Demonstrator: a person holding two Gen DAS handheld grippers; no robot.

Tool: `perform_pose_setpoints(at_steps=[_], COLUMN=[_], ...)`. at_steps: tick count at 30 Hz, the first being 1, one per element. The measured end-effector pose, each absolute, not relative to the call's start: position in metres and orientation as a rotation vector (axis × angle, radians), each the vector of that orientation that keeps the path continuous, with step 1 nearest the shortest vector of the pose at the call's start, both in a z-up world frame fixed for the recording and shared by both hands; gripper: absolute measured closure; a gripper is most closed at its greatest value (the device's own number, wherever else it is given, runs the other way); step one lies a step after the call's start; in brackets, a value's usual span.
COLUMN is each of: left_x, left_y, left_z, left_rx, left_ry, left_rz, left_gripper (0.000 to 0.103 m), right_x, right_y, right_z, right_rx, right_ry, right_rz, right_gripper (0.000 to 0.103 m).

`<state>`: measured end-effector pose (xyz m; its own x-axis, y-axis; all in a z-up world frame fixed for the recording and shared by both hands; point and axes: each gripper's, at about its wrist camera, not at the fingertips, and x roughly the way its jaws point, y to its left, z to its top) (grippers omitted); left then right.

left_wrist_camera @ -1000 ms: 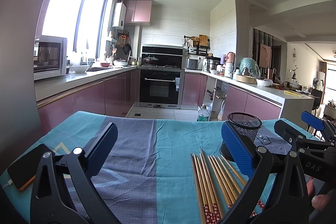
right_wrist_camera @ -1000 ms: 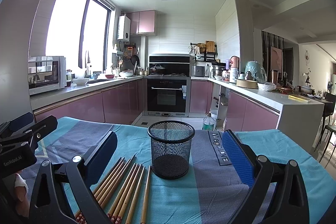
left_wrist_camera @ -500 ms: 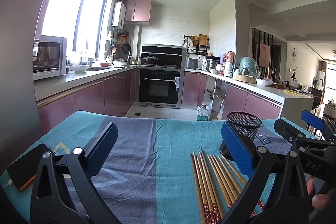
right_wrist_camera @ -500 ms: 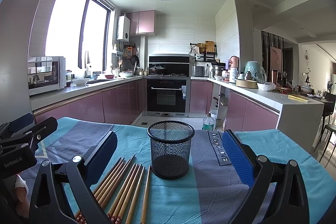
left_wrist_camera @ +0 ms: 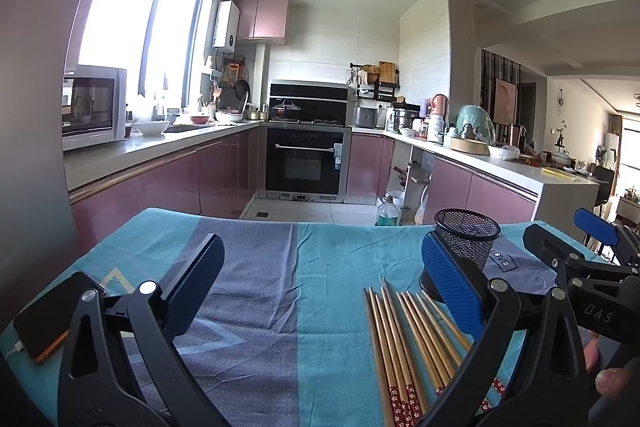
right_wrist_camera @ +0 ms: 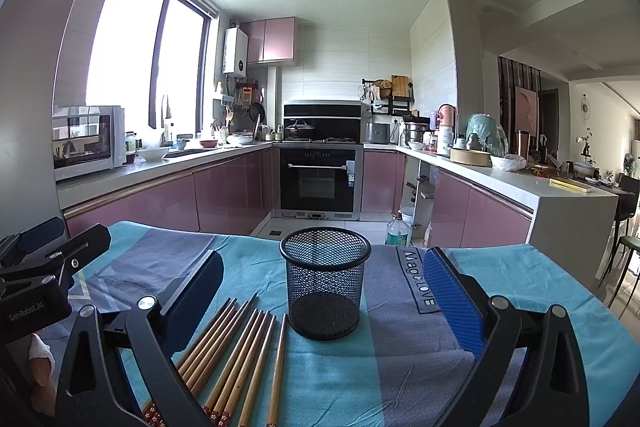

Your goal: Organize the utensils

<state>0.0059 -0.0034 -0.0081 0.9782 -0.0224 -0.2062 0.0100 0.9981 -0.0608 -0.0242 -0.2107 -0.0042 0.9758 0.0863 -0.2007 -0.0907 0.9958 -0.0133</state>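
Several wooden chopsticks (right_wrist_camera: 236,351) with red flowered ends lie side by side on a teal and grey tablecloth (right_wrist_camera: 400,379). A black mesh cup (right_wrist_camera: 325,285) stands upright and empty just right of their tips. My right gripper (right_wrist_camera: 324,291) is open, its jaws wide on either side of the cup, above the cloth. In the left wrist view the chopsticks (left_wrist_camera: 408,343) lie at lower right and the cup (left_wrist_camera: 466,243) stands partly behind my right fingertip. My left gripper (left_wrist_camera: 320,279) is open over bare cloth, with nothing between its fingers.
A phone (left_wrist_camera: 52,311) with a white cable lies at the cloth's left edge. Beyond the table's far edge is a kitchen floor with pink cabinets, an oven (right_wrist_camera: 318,183) and counters. A water bottle (right_wrist_camera: 397,231) stands on the floor. The other gripper's body shows at each view's side.
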Motion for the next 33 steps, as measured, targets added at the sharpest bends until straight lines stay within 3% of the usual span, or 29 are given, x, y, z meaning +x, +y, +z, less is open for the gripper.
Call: perform_pose_setpoints(at_steps=[8,16,23,33], left_x=[0.013,0.043,0.071,0.096], left_y=[-0.005,-0.011,-0.022,-0.031], left_z=[-0.011,-0.026,-0.048,-0.074], left_rx=[-0.041,0.025,0.102,0.14], left_ry=[0.265,0.448,0.603,0.723], left_rz=[-0.03,-0.091,-0.127,-0.134], left_gripper=[0.006,0.006,0.007,0.022], right_x=[-0.016,0.017,0.036,0.052], right_y=[-0.213,-0.216,-0.213,-0.21], right_z=[-0.009,-0.038,-0.063,-0.08], right_rx=[-0.02,-0.03,-0.044,-0.033], right_ry=[0.257,0.519,0.692,0.832], right_rz=[0.114,0.183,0.246,0.292], right_gripper=[0.006,0.008,0.029,0.047])
